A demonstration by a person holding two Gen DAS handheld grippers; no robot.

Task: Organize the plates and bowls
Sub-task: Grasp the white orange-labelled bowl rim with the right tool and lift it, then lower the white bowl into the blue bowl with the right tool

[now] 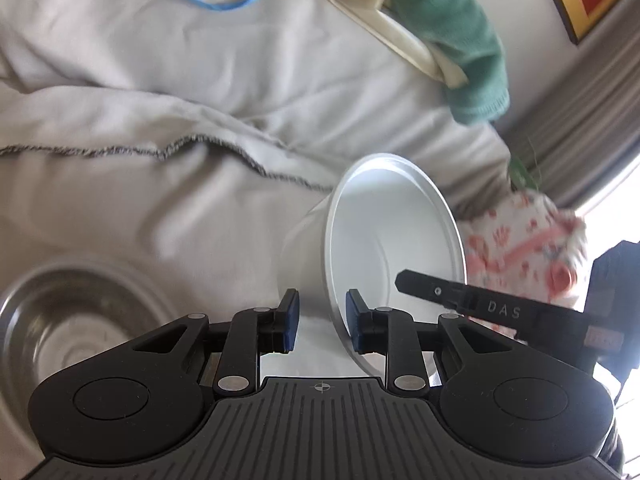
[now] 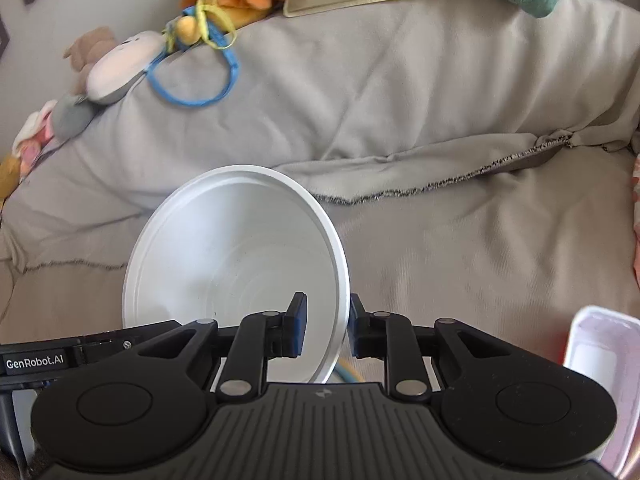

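Note:
A white bowl is held tilted above a grey blanket; it also shows in the right wrist view. My left gripper has its jaws on either side of the bowl's rim with a gap showing, so its grip is unclear. My right gripper has its jaws either side of the opposite rim, close on it. The right gripper's finger reaches into the bowl in the left wrist view. A steel bowl lies on the blanket at lower left.
The grey blanket covers a sofa or bed. Plush toys and a blue ring lie at the back. A green cloth and floral fabric lie to the right. A pink-white container stands at lower right.

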